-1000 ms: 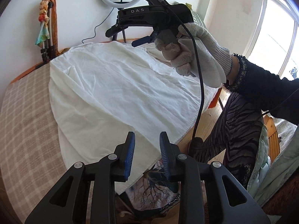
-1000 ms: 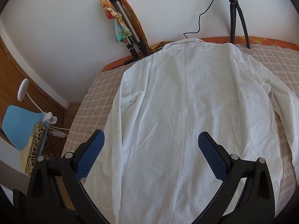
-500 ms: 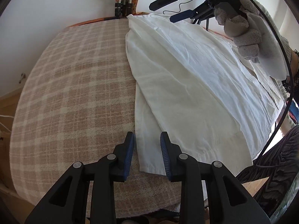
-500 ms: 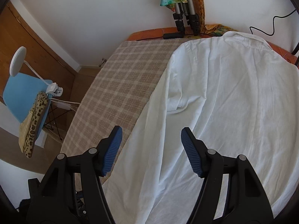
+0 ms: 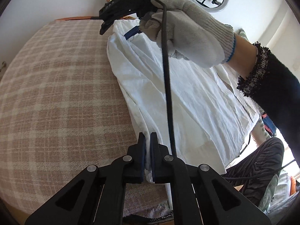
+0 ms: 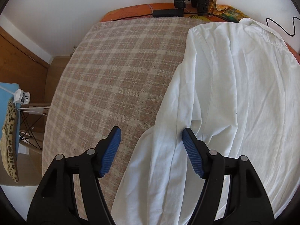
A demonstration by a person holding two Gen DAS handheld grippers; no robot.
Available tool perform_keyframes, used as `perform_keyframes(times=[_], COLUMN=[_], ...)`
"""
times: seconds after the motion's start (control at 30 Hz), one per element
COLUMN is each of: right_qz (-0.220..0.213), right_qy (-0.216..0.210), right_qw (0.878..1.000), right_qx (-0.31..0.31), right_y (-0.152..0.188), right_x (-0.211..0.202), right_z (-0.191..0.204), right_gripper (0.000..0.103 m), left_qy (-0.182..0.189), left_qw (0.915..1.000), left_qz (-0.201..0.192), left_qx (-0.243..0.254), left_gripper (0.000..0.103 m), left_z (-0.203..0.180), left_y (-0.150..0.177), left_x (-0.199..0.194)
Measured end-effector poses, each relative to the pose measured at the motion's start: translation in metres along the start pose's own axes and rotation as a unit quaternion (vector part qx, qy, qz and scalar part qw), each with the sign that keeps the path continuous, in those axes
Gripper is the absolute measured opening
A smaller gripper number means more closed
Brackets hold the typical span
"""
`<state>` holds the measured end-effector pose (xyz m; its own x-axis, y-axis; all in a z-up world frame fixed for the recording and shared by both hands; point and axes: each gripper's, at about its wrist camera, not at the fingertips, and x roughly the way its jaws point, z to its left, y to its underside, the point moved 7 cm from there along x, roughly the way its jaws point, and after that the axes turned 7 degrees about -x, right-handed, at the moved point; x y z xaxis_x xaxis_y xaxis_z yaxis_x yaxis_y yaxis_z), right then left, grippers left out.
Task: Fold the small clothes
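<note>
Left wrist view: the left gripper [image 5: 147, 146], hovering half a second ago, now pinches the hem edge of the wrinkled white cotton shirt [image 5: 187, 97] at lower centre, so the side fold can begin. The right gripper [image 6: 150, 150] stays spread over the sleeve mid-frame. The shirt lies on a beige checked tablecloth [image 6: 116, 71]; white wall [image 6: 65, 9] behind.
</note>
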<state>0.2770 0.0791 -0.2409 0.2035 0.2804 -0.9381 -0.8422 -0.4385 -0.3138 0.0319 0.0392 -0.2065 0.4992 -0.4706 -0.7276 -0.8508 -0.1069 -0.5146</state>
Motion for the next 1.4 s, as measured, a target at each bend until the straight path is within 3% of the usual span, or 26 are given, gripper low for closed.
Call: perform_keyframes(times=[0.17,0.27,0.33,0.43,0.53,0.67,0.83,0.93,1.0,1.07,1.23,1.4], right_qz=[0.004,0.005,0.000,-0.019,-0.044,-0.078,-0.098,-0.093,-0.083,-0.069,-0.071,-0.104], right_qy=[0.037,0.056,0.035,-0.022,-0.050,-0.104,-0.124,-0.107,-0.085,-0.071,-0.017,-0.031], right_qw=[0.998,0.997,0.999,1.000,0.998,0.990,0.985,0.986,0.989,0.991,0.995,0.990], right_qx=[-0.041,-0.052,-0.032,-0.002,0.011,0.050,0.075,0.089,0.087,0.091,0.075,0.085], right_y=[0.003,0.005,0.006,0.011,0.022,0.035,0.052,0.059,0.063,0.066,0.078,0.095], right_x=[0.006,0.003,-0.003,-0.017,-0.035,-0.055,-0.072,-0.068,-0.062,-0.052,-0.055,-0.093], right_z=[0.004,0.000,-0.010,-0.025,-0.045,-0.073,-0.111,-0.135,-0.147,-0.155,-0.168,-0.172], right_gripper=[0.072,0.056,0.037,0.024,0.016,0.015,0.014,0.014,0.014,0.016,0.038,0.041], left_qy=[0.023,0.026,0.026,0.031,0.039,0.053,0.058,0.078,0.087,0.091,0.125,0.121], left_qw=[0.9997,0.9997,0.9997,0.9994,0.9988,0.9972,0.9933,0.9903,0.9869,0.9826,0.9783,0.9803], left_qz=[-0.007,-0.002,-0.002,-0.008,-0.011,-0.005,0.004,0.026,0.041,0.048,0.064,0.039], left_qx=[0.000,-0.006,-0.001,0.016,0.026,0.052,0.100,0.112,0.129,0.154,0.153,0.151], left_gripper=[0.003,0.003,0.003,0.003,0.003,0.003,0.003,0.003,0.014,0.014,0.014,0.014], left_z=[-0.007,-0.008,-0.011,-0.024,-0.040,-0.069,-0.108,-0.124,-0.134,-0.144,-0.145,-0.131], left_y=[-0.001,-0.001,-0.002,-0.006,-0.009,-0.011,-0.012,-0.011,-0.006,0.002,0.006,0.003], left_x=[-0.007,-0.004,-0.005,-0.006,-0.006,0.000,0.014,0.023,0.026,0.027,0.014,-0.002])
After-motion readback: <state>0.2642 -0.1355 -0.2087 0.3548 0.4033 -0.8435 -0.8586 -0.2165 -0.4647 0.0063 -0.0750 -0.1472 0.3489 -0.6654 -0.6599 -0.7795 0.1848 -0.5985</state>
